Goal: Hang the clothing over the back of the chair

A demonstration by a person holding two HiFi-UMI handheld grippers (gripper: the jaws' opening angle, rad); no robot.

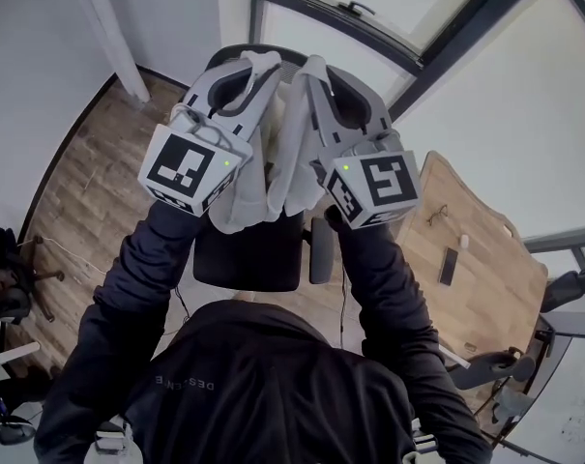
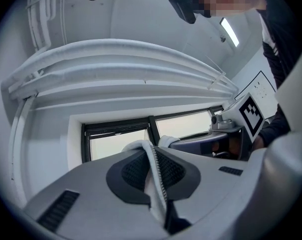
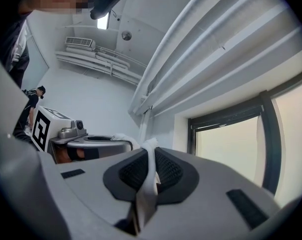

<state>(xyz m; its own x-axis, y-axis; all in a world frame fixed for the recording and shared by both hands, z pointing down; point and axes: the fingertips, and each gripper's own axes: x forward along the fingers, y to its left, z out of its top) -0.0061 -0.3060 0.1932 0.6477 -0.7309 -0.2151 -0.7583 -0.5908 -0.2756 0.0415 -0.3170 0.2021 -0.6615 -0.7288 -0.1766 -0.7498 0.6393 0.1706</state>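
Note:
In the head view both grippers are raised side by side in front of me, holding a white garment that hangs down between them. My left gripper is shut on a zipped edge of the cloth, which is pinched between its pads. My right gripper is shut on another fold of the cloth. Below them stands the black office chair, its back partly hidden behind the grippers and the garment. Each gripper view looks up at the ceiling and window, with the other gripper alongside.
A wooden table with a dark phone stands to the right of the chair. A window frame runs behind it. Another chair's base is on the wooden floor at far left, and a white post leans at the back left.

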